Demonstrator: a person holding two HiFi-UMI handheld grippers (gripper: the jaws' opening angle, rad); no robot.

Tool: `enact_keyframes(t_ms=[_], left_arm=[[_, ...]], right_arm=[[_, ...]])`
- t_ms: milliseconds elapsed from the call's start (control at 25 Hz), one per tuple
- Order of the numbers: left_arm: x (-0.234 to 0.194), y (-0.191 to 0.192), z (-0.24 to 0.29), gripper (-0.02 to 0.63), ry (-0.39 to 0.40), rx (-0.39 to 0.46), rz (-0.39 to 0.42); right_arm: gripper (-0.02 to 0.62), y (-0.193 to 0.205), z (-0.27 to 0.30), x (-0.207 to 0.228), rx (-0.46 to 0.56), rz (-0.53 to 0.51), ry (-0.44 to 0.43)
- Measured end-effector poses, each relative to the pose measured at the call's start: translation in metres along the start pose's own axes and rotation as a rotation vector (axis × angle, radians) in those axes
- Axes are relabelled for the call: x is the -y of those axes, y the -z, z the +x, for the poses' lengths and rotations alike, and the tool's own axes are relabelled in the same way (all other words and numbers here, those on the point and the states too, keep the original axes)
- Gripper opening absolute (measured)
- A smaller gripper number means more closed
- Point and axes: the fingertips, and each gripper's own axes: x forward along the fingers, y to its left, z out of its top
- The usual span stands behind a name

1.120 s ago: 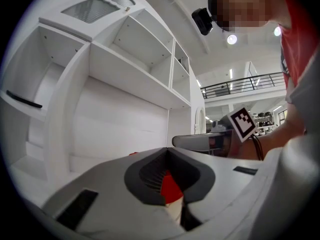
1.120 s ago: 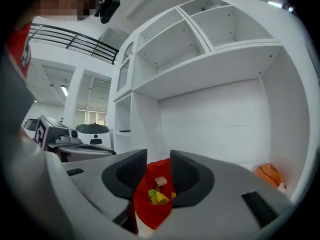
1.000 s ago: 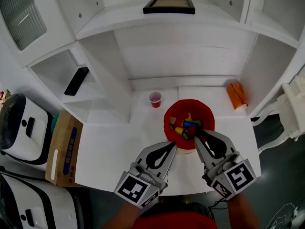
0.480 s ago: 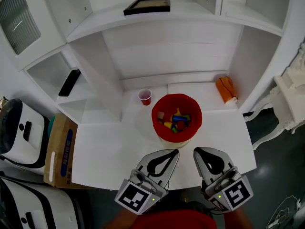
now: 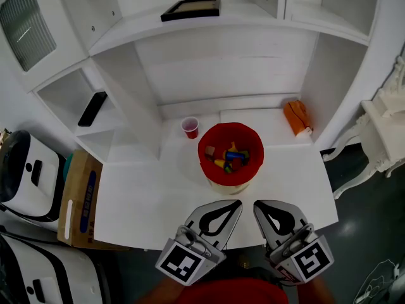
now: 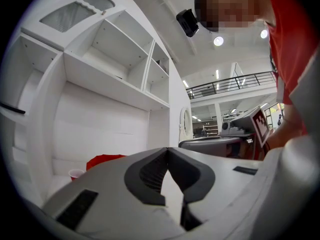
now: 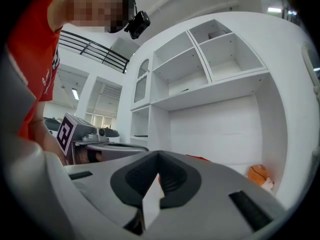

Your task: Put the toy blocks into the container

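A red container (image 5: 209, 160) stands on the white table (image 5: 145, 195), and several coloured toy blocks (image 5: 229, 158) lie inside it. My left gripper (image 5: 238, 202) is shut and empty near the table's front edge, short of the container. Beside it on the right, my right gripper (image 5: 257, 204) is also shut with nothing in it. In the left gripper view the container (image 6: 105, 160) shows as a red rim just over the shut jaws of my left gripper (image 6: 167, 149). In the right gripper view, a sliver of the container (image 7: 200, 158) peeks past my shut right gripper (image 7: 158, 154).
A small red cup (image 5: 190, 128) stands behind the container to the left. An orange soft toy (image 5: 297, 118) lies at the back right. White shelving surrounds the table, with a black phone (image 5: 92, 108) in a left cubby and a framed picture (image 5: 190, 8) on top. A cardboard box (image 5: 80, 199) sits at left.
My right gripper has come back from over the container to the front edge and shut empty. The left gripper has stayed shut near the front. The head view has shifted slightly.
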Motion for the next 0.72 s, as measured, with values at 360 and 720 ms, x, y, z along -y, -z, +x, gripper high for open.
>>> enact_keyframes(t_ms=[360, 720], left_arm=[[0.0011, -0.0004, -0.0018, 0.015, -0.012, -0.002, 0.000], [0.0044, 0.0000, -0.0049, 0.015, -0.019, -0.005, -0.003]], right_arm=[[0.006, 0.0017, -0.0015, -0.0016, -0.006, 0.013, -0.015], [0.006, 0.0028, -0.0057, -0.0054, -0.011, 0.020, -0.021]])
